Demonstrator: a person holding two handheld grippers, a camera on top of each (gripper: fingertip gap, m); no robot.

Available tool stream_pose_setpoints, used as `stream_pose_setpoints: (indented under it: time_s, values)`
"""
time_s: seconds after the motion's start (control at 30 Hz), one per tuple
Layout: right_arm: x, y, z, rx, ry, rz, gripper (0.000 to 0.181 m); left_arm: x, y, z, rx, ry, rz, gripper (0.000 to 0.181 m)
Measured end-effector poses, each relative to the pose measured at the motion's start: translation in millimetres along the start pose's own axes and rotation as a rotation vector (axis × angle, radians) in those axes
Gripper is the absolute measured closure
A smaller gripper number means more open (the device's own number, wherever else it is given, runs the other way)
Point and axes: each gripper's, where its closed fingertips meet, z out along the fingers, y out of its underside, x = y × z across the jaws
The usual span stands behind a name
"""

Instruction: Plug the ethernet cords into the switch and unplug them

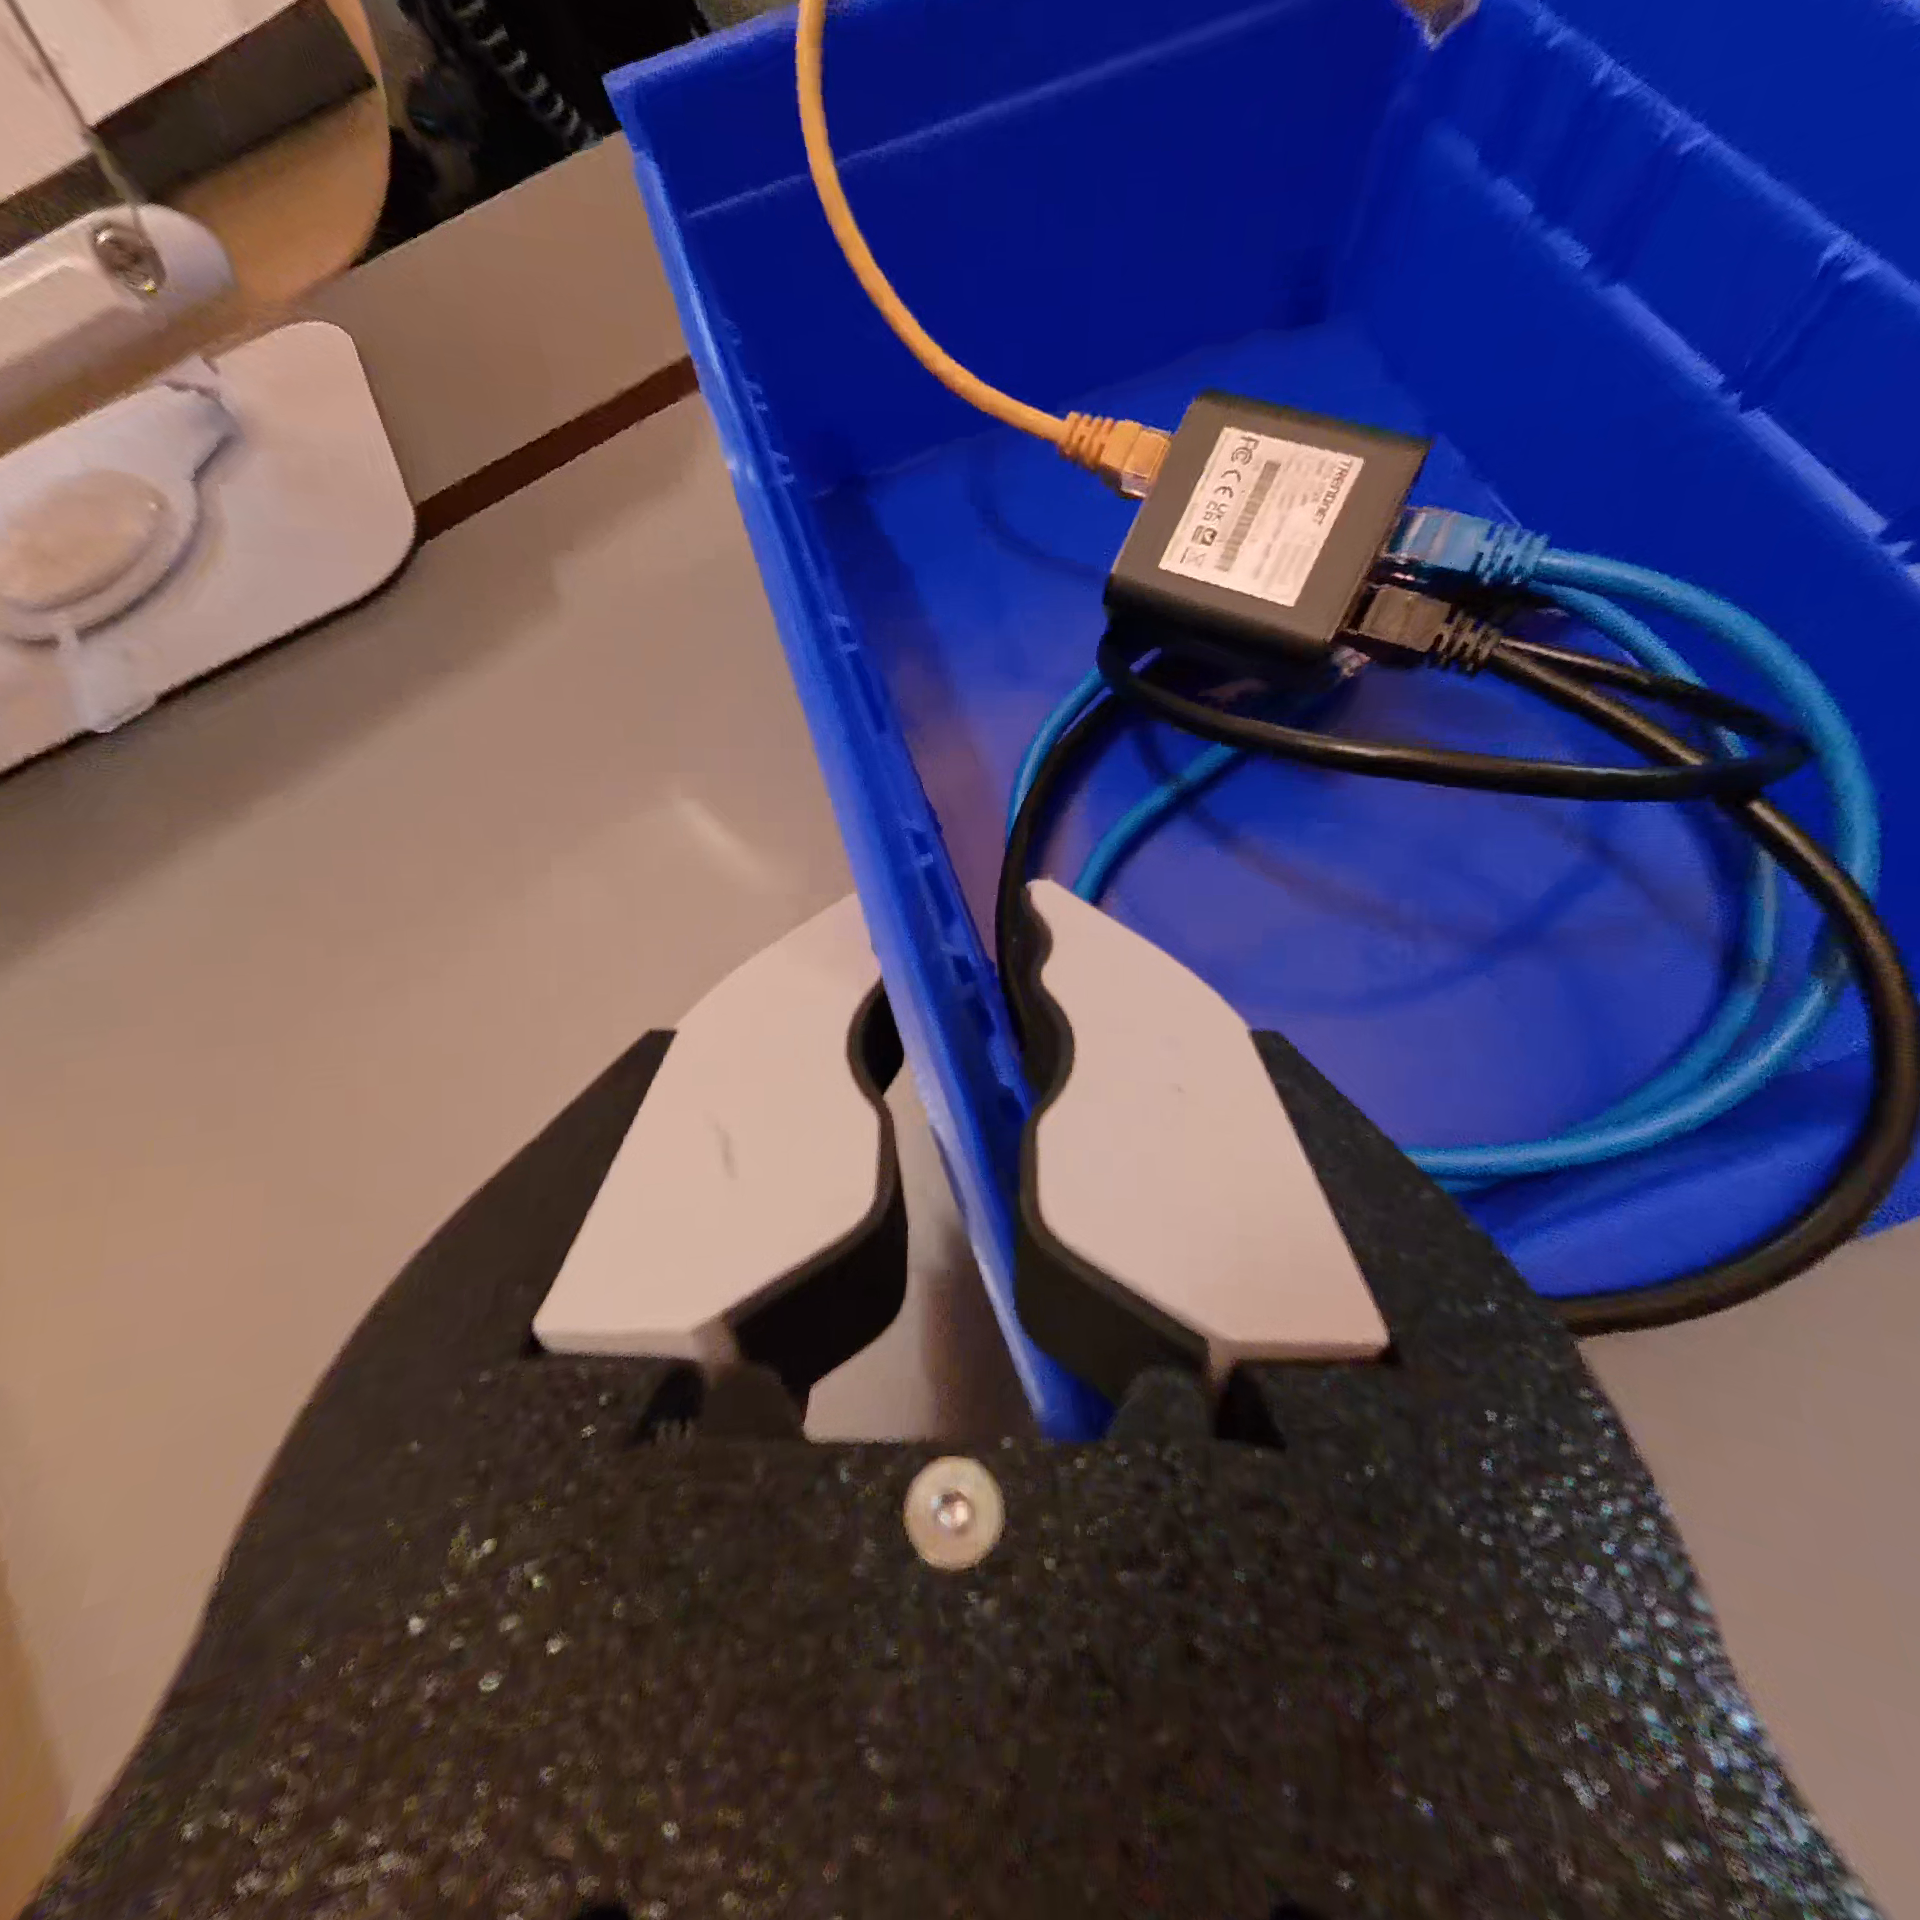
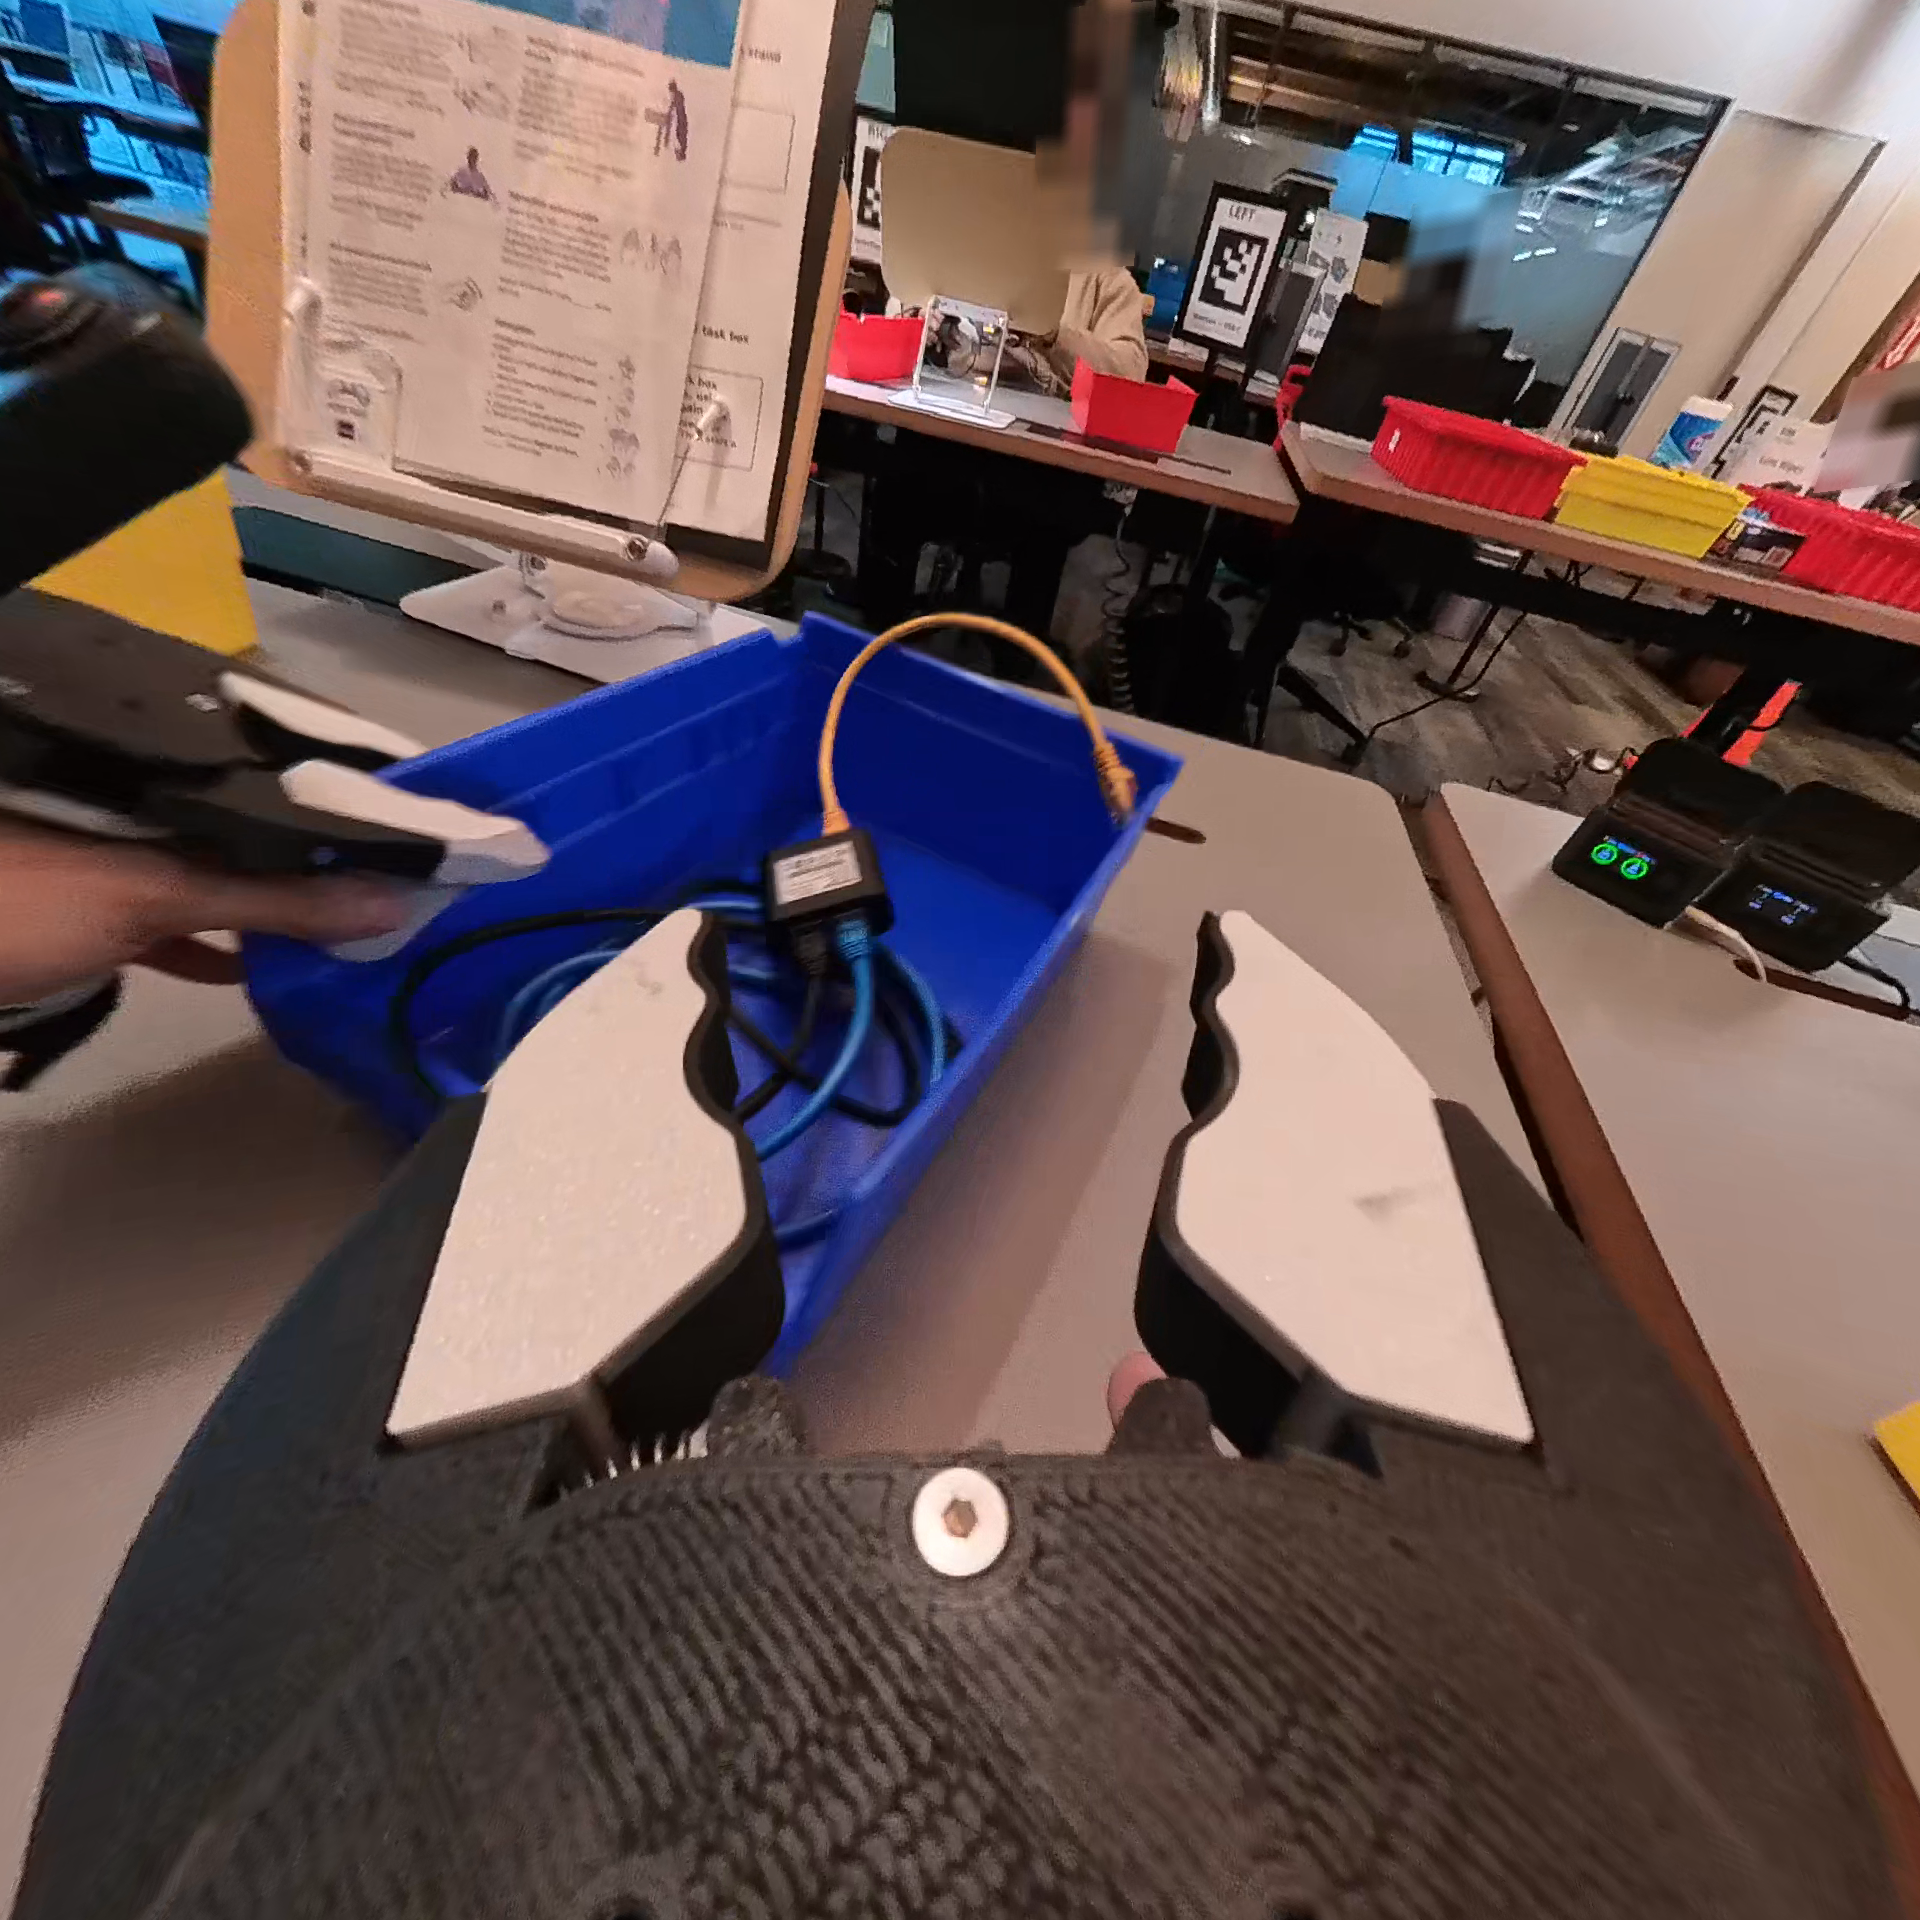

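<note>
A small black switch (image 1: 1262,520) lies in a blue bin (image 1: 1039,208), label side up. An orange cord (image 1: 862,260) is plugged into one side. A blue cord (image 1: 1766,831) and a black cord (image 1: 1558,769) are plugged into the other side and coil on the bin floor. My left gripper (image 1: 951,904) is closed on the bin's left wall, one finger inside and one outside. In the right wrist view the switch (image 2: 821,878) sits mid-bin (image 2: 623,727), and the orange cord (image 2: 966,623) arches so its free plug rests on the far rim. My right gripper (image 2: 951,935) is open and empty above the bin's right wall.
A document stand (image 2: 499,260) with a white base (image 1: 156,520) stands behind the bin. Two black devices with lit screens (image 2: 1714,873) sit on the table to the right. Red and yellow bins (image 2: 1652,499) and a seated person are farther back.
</note>
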Motion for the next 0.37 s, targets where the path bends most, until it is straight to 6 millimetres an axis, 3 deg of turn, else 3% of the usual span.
stream_pose_setpoints:
  time_s: [0.1, 0.23, 0.3, 0.37]
  values:
    - [-2.8, -13.3, -7.6, 0.03, -0.006, -0.013, 0.096, -12.1, 35.5, -44.0, -0.005, 0.078, 0.035, 0.165]
    - [-21.9, -30.9, -12.2, 0.068, -0.041, -0.042, 0.096, -37.9, 103.9, -130.1, -0.032, 0.193, 0.123, 0.169]
    - [-43.7, -33.8, -6.9, 0.072, -0.088, -0.037, 0.097, -56.2, 142.2, -177.9, -0.058, 0.231, 0.14, 0.172]
    - [-81.5, -32.7, 2.7, 0.056, -0.191, -0.008, 0.096, -75.6, 179.5, -224.5, -0.078, 0.257, 0.087, 0.175]
